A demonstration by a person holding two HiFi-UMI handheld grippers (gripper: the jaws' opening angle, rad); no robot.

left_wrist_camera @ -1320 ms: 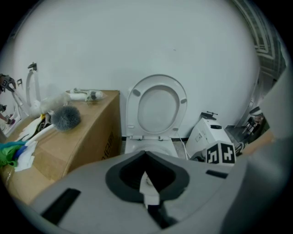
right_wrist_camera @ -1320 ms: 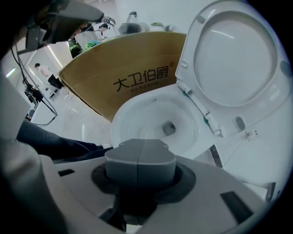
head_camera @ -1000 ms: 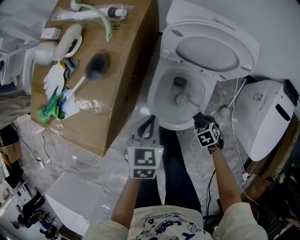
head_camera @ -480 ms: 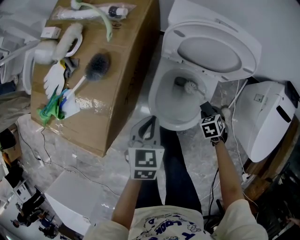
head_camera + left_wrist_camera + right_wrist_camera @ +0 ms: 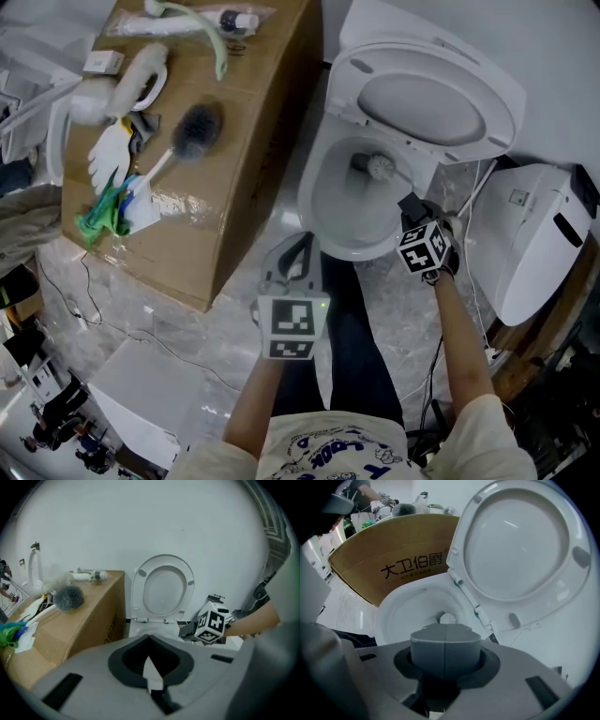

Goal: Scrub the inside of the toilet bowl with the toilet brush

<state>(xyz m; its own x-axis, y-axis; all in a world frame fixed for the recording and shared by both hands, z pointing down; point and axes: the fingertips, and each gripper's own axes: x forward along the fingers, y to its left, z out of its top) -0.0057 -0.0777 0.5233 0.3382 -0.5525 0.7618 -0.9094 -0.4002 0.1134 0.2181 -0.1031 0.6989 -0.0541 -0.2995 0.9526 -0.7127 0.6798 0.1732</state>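
The white toilet bowl (image 5: 330, 202) stands with its lid and seat (image 5: 431, 94) raised. A toilet brush with a white head (image 5: 380, 167) rests against the bowl's back wall, near the drain. My right gripper (image 5: 411, 208) hovers over the bowl's right rim, shut on the brush's handle. In the right gripper view the brush head (image 5: 448, 618) shows just past the closed jaws of the right gripper (image 5: 445, 641). My left gripper (image 5: 296, 247) hangs in front of the bowl, shut and holding nothing; the left gripper (image 5: 150, 641) looks at the raised seat (image 5: 162, 588).
A cardboard box (image 5: 246, 159) stands left of the toilet, carrying a grey-headed brush (image 5: 195, 131), gloves, cloths and bottles. A white appliance (image 5: 530, 234) sits to the right, with another brush (image 5: 452, 223) and cables on the floor beside it.
The right gripper has swung the brush head from the middle of the bowl up to its back wall, drifting slightly right. The left gripper has stayed put.
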